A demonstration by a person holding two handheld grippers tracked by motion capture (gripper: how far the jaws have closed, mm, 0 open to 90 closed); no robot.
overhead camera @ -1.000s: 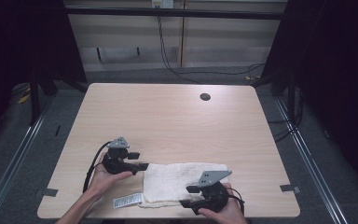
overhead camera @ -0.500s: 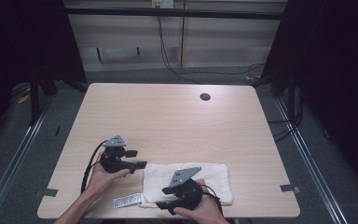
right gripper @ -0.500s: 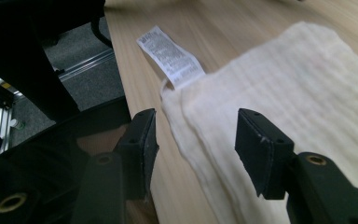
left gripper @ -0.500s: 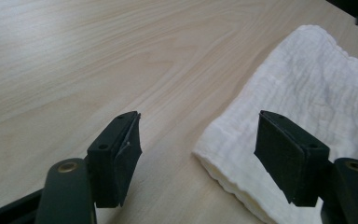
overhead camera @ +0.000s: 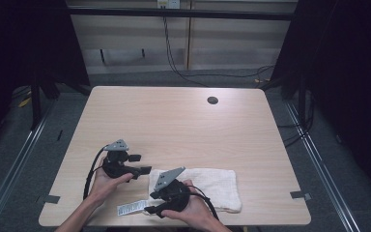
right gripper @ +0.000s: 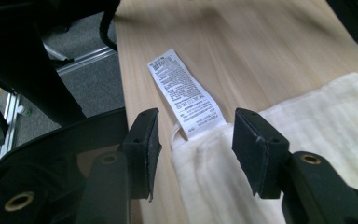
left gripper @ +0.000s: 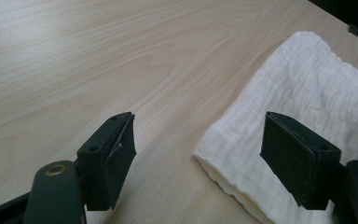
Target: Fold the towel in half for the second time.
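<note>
Two claws are at work near your edge of the table (overhead camera: 183, 121), and one white towel (overhead camera: 212, 186) lies folded between and under them. Your left gripper (overhead camera: 142, 164) sits just off the towel's left end, jaws apart and gripping nothing; they have just been opening. In the left gripper view the towel's folded corner (left gripper: 270, 154) lies ahead and to the right of the gap, reaching under the right-hand jaw, while the left-hand jaw stands over bare wood. I cannot tell whether that right-hand jaw touches the cloth.

Your right gripper (overhead camera: 155, 211) lies over the towel's near left corner, pointing toward the left. Its jaws stand apart too, though they have just been closing. In the right gripper view the towel's corner (right gripper: 205, 163) sits in the gap between them, closer to the right-hand jaw, and neither pad presses on it. The white care label (right gripper: 184, 93) runs out from that corner straight ahead of the claw, flat on the wood, its printed side up. In the high view the same label (overhead camera: 131, 209) shows just left of your right claw's tips, near the table's front edge.
</note>
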